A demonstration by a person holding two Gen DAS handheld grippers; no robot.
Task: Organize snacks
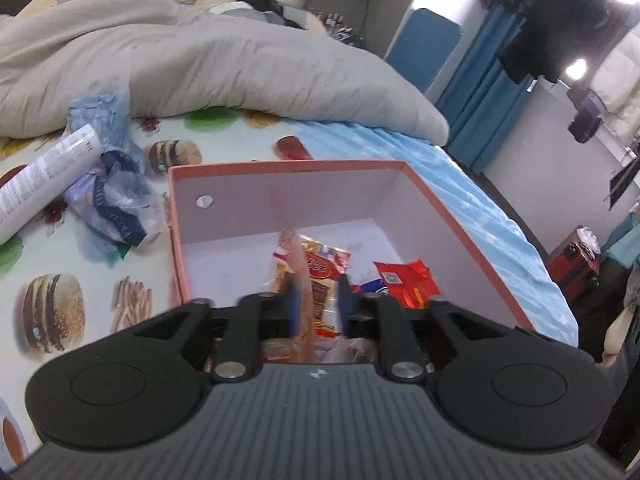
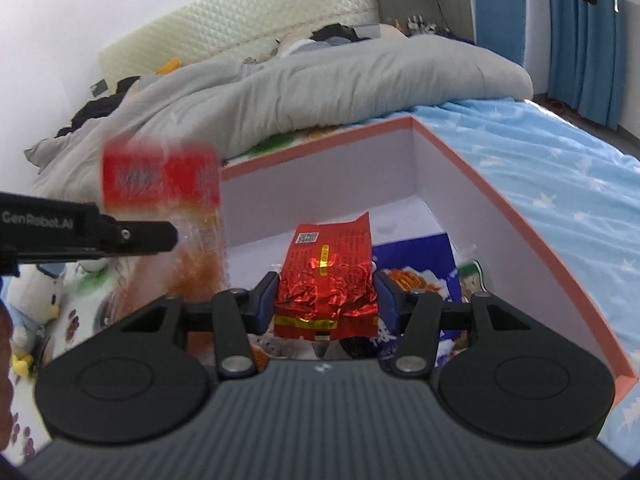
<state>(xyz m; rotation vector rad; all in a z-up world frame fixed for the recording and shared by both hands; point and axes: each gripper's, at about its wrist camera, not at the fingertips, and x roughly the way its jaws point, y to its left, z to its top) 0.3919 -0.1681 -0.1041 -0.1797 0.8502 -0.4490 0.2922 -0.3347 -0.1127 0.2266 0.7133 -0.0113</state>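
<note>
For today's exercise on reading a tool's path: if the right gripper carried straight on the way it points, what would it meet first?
The right gripper, clamped on a red foil packet, points down into the open box. It would probably first meet the blue snack bag on the box floor, though depth is hard to judge.

The box is salmon-pink outside and along its rim, plain white inside. Near its 6 o'clock side the right gripper, black with blue pads, frames a crinkled red foil packet with yellow bands and small printed text. At 9 o'clock from it a clear packet has a red top and orange contents. The bed sheet bears burgers and fries on white, and turns sky blue with white stars at 3 o'clock. The quilt is plain grey, the curtains blue.
</note>
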